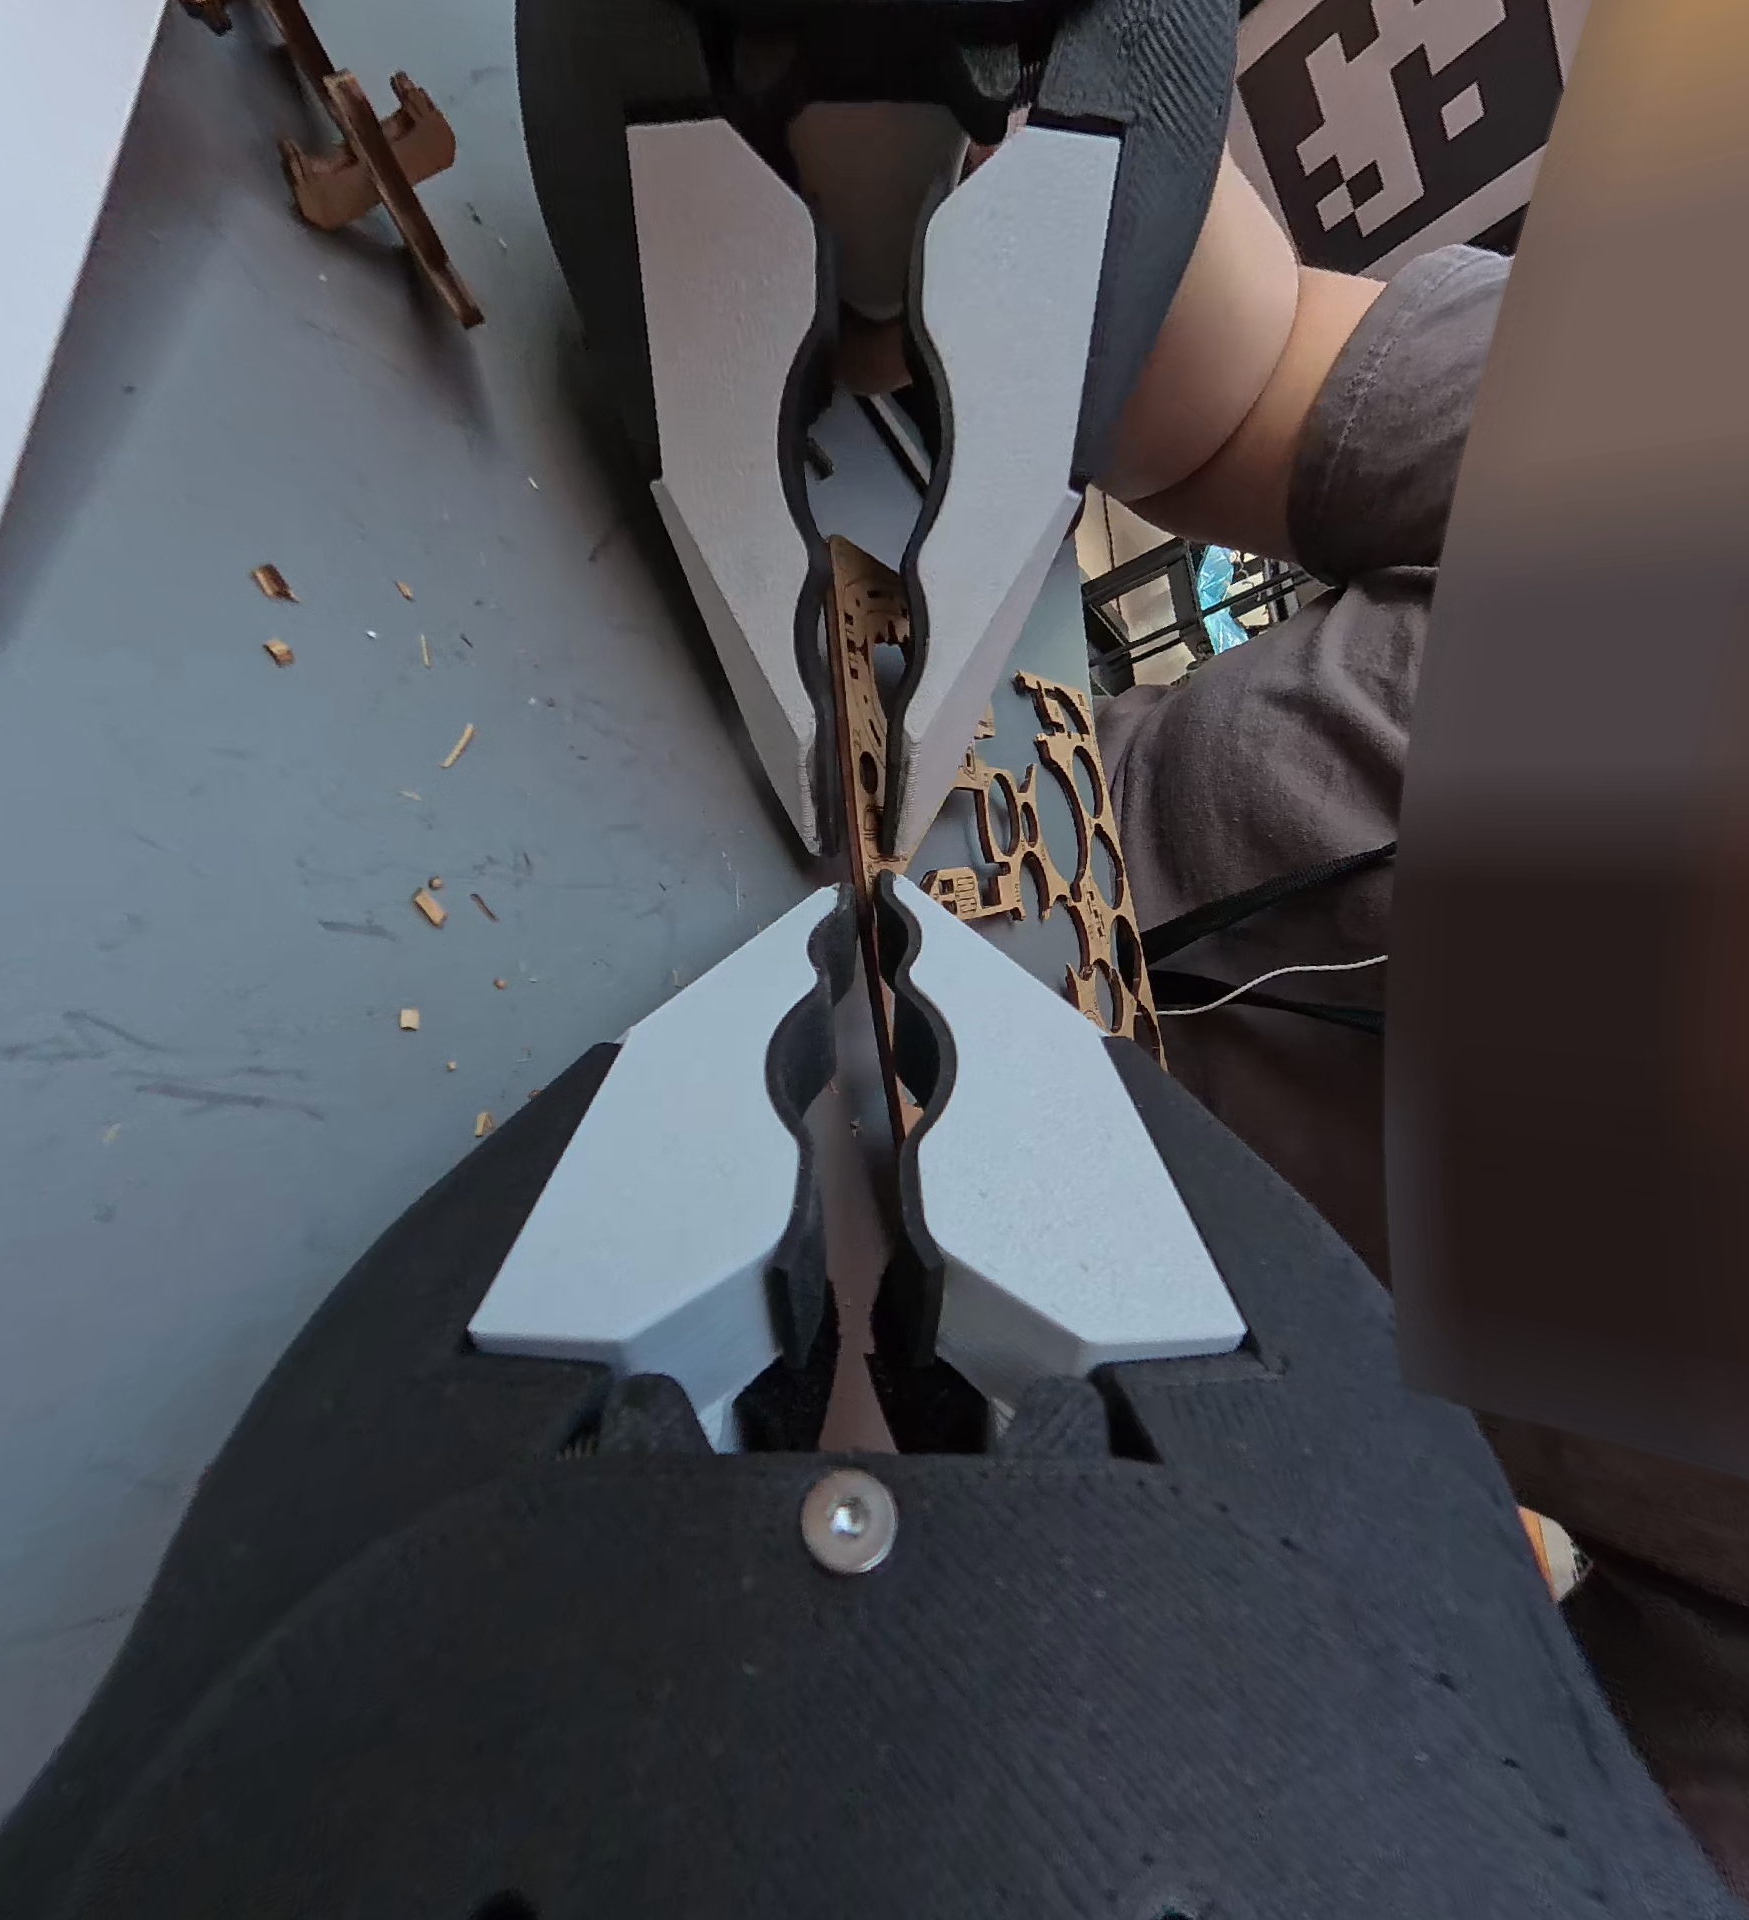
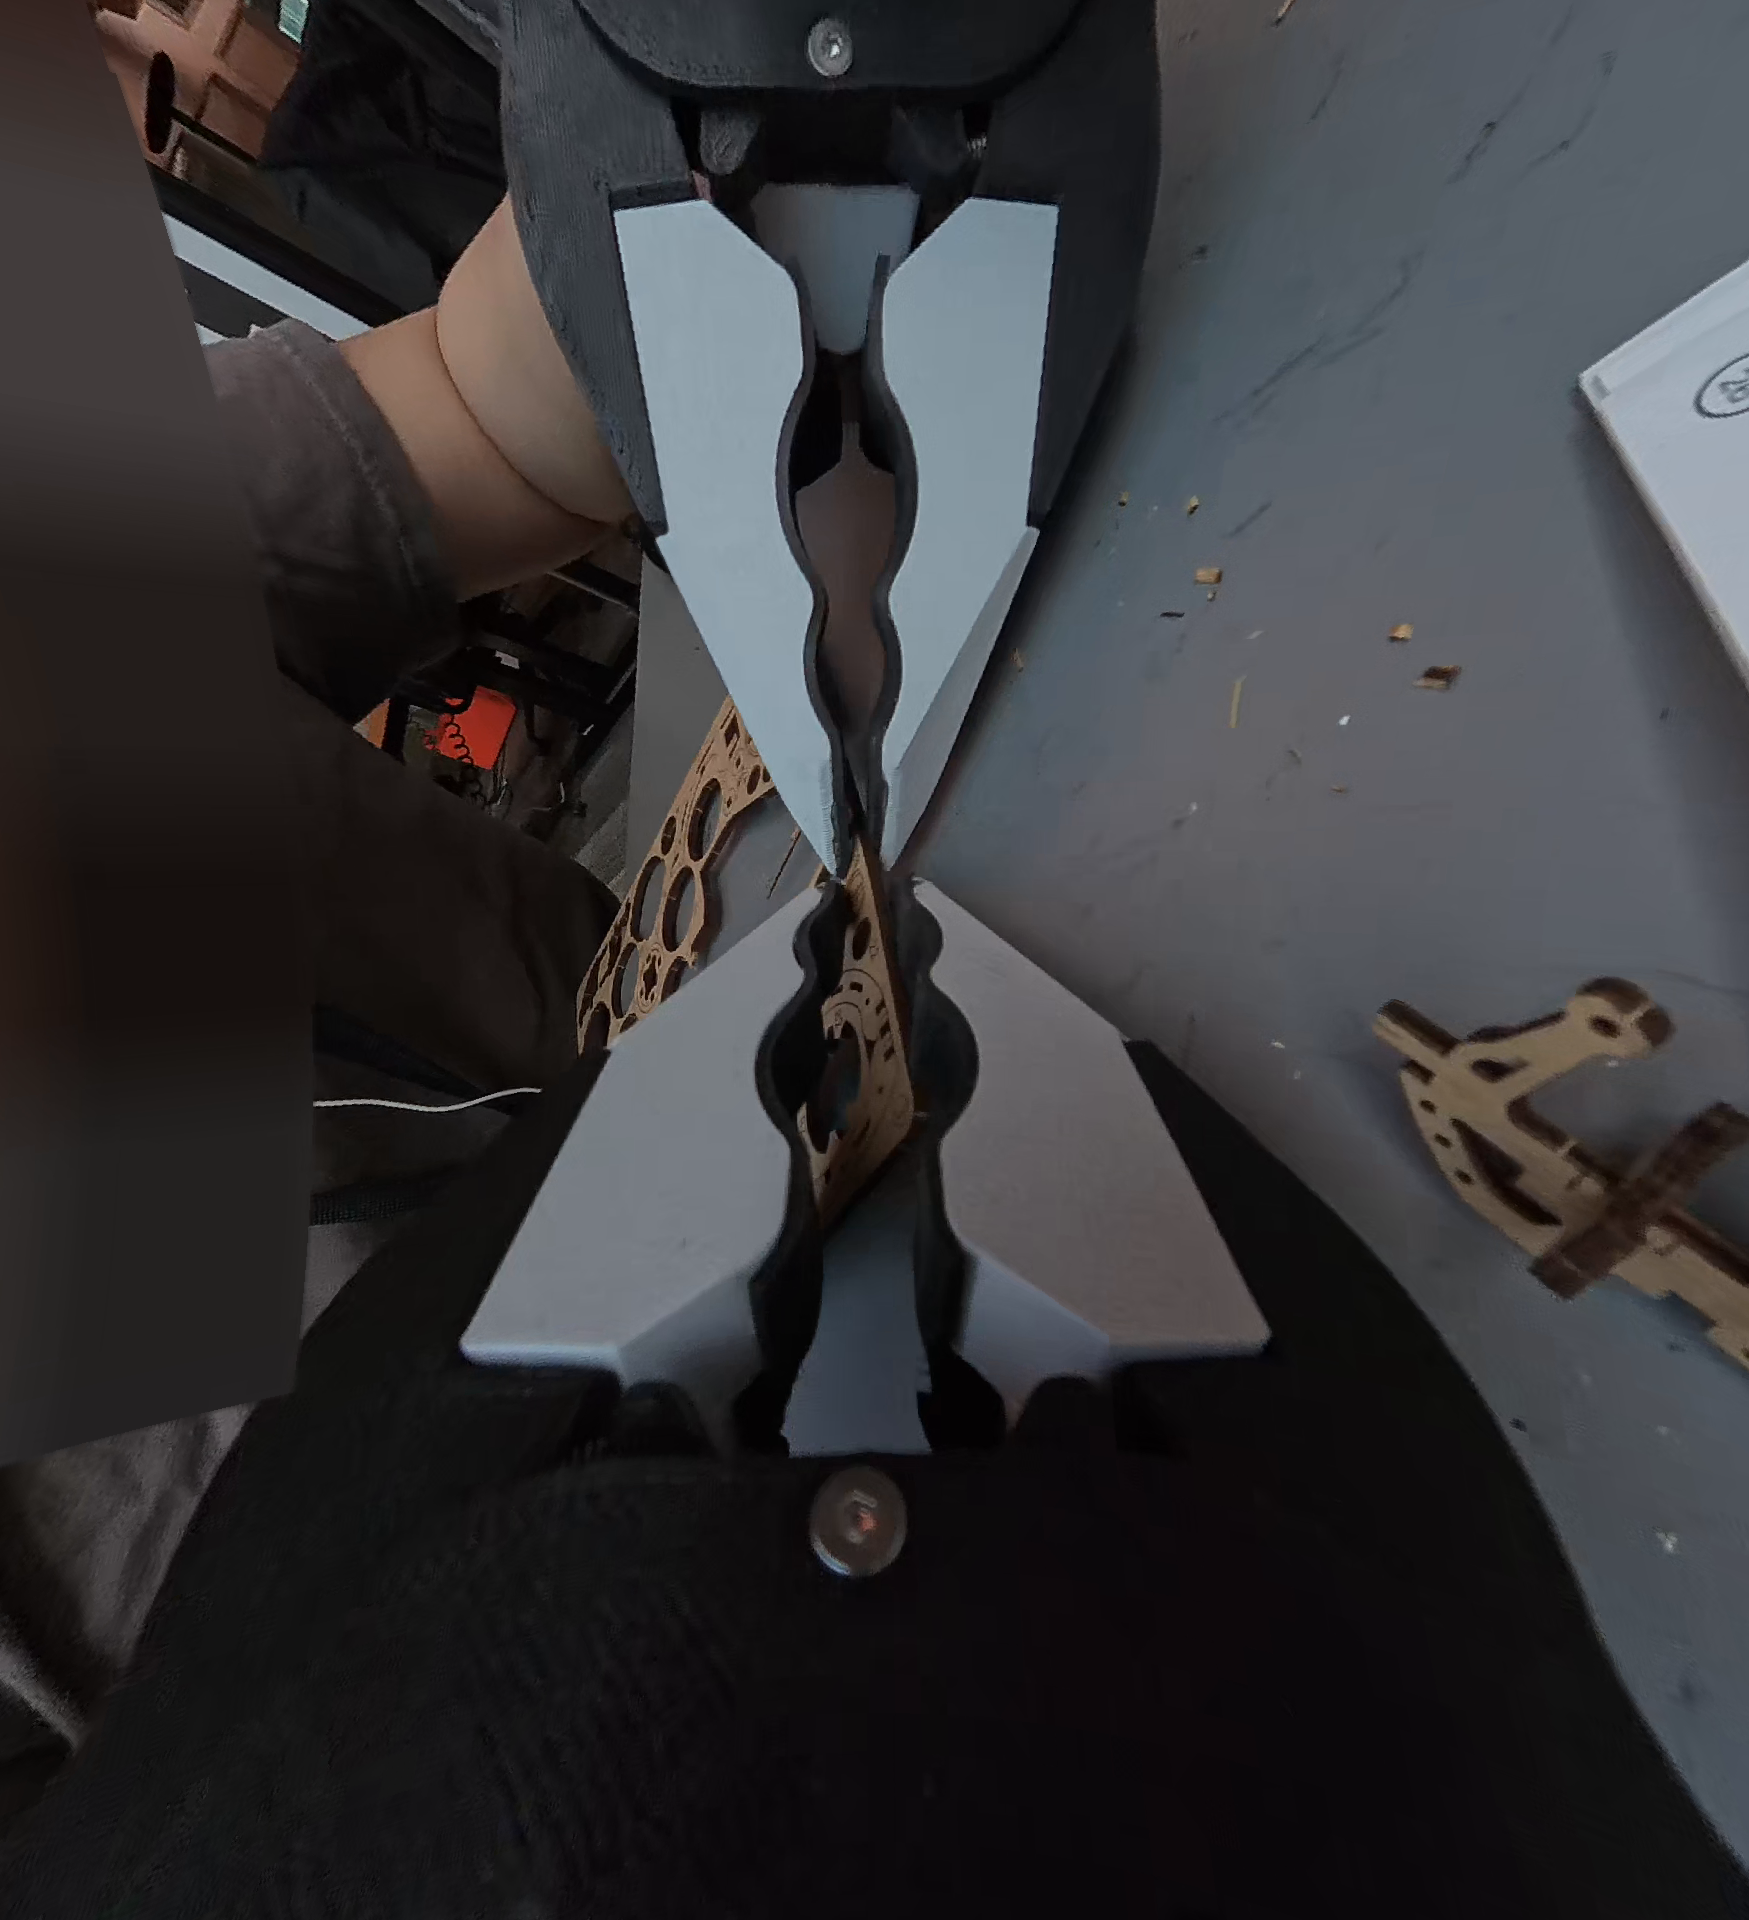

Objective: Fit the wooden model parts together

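in the left wrist view the left gripper (image 1: 857, 902) pointed up the frame, tip to tip with the right gripper (image 1: 859, 831) coming down from the top. a thin wooden part (image 1: 865, 727) ran edge-on through both pairs of fingers; the left fingers (image 1: 704, 1143) were drawn together on its lower edge, and the right ones were closed on its upper stretch. the part was held above the grey table (image 1: 226, 935), not lying on it. a cut-out wooden sheet (image 1: 1078, 862) full of round holes lay just right of the tips, at the table edge. a partly built wooden assembly (image 1: 371, 166) lay well apart at top left, near a white sheet (image 1: 8, 291). wood chips (image 1: 428, 906) were scattered across the table. a person's forearm (image 1: 1223, 364) showed behind the right gripper.

in the right wrist view the right gripper (image 2: 865, 902) was clamped on the same wooden part (image 2: 865, 1070), seen tilted between the fingers (image 2: 641, 1195). the left gripper (image 2: 854, 831) met it from above, closed on the part's top end. the holed sheet (image 2: 672, 904) sat left of the tips, the wooden assembly (image 2: 1576, 1174) lay on the table (image 2: 1369, 312) at right, and the white sheet (image 2: 1732, 520) was at the upper right.
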Tool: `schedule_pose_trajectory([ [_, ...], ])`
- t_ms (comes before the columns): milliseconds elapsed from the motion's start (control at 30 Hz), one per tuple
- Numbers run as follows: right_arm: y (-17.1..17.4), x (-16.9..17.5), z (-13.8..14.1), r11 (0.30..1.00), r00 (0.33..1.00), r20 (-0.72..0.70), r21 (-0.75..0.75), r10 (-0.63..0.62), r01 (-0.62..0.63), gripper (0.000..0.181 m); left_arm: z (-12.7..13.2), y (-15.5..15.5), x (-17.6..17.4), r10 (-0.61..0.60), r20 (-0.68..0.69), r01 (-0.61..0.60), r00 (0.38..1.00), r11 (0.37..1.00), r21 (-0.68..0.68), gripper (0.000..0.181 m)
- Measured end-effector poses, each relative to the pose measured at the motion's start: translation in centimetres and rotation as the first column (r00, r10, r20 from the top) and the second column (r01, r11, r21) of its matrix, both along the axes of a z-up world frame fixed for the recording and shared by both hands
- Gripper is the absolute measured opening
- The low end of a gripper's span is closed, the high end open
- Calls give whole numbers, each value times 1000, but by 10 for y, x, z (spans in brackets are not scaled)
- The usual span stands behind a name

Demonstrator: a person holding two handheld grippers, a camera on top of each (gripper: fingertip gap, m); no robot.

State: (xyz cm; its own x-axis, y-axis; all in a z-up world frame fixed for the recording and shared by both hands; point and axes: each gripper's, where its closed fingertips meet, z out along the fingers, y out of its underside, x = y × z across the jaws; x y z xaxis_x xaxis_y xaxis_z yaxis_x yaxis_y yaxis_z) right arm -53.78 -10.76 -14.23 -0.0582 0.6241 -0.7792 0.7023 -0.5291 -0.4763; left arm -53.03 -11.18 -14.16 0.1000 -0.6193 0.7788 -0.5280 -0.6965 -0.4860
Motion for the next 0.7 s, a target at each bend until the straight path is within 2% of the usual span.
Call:
schedule_pose_trajectory([
  [300, 3, 0, 2, 999, 1000, -24, 39, -19, 20, 5, 2, 4, 1, 23, 11, -23, 1000, 999, 37, 3],
  [433, 4, -1, 3, 999, 999, -28, 46, -28, 29, 5, 8, 3, 3, 24, 49, -23, 999, 1000, -21, 14],
  [500, 3, -1, 3, 998, 999, -34, 62, -19, 21, 5, 5, 4, 3, 25, 32, -25, 999, 1000, -14, 7],
  [700, 4, -2, 3, 996, 999, -42, 87, -21, 24, 5, 5, 4, 3, 28, 34, -27, 999, 999, -31, 7],
])
